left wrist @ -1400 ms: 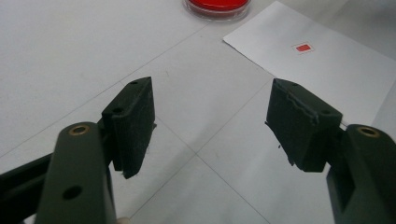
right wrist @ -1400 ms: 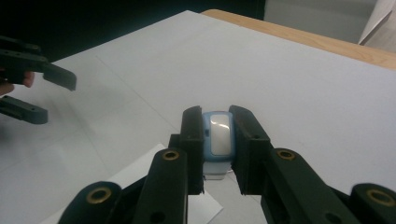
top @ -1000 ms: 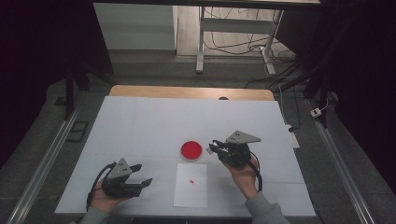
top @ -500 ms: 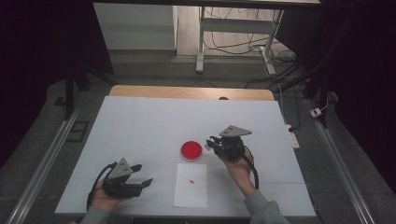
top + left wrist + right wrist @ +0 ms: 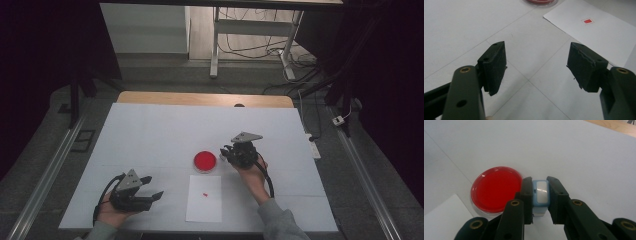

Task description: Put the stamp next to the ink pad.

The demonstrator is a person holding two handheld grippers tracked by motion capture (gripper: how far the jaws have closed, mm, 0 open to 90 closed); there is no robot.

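Right hand-held gripper (image 5: 539, 195) clamps a small light-blue rectangular block (image 5: 540, 195), long axis along jaws, beside round glossy red dish (image 5: 497, 188); left hand-held gripper (image 5: 536, 67) wide apart.

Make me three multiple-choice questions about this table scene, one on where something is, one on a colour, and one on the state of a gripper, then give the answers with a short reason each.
1. Where does the round dish lie?
A. on the paper sheet
B. just beyond the paper sheet, beside the right gripper
C. at the table's far edge

2. What colour is the small square mark on the sheet?
A. red
B. blue
C. black

3. How is the left gripper?
A. shut on the dish
B. shut on nothing
C. open, nothing between its jaws

Answers: 1 B, the high view shows the dish past the sheet's far edge. 2 A, the left gripper view shows it red. 3 C, bare table shows between the jaws.
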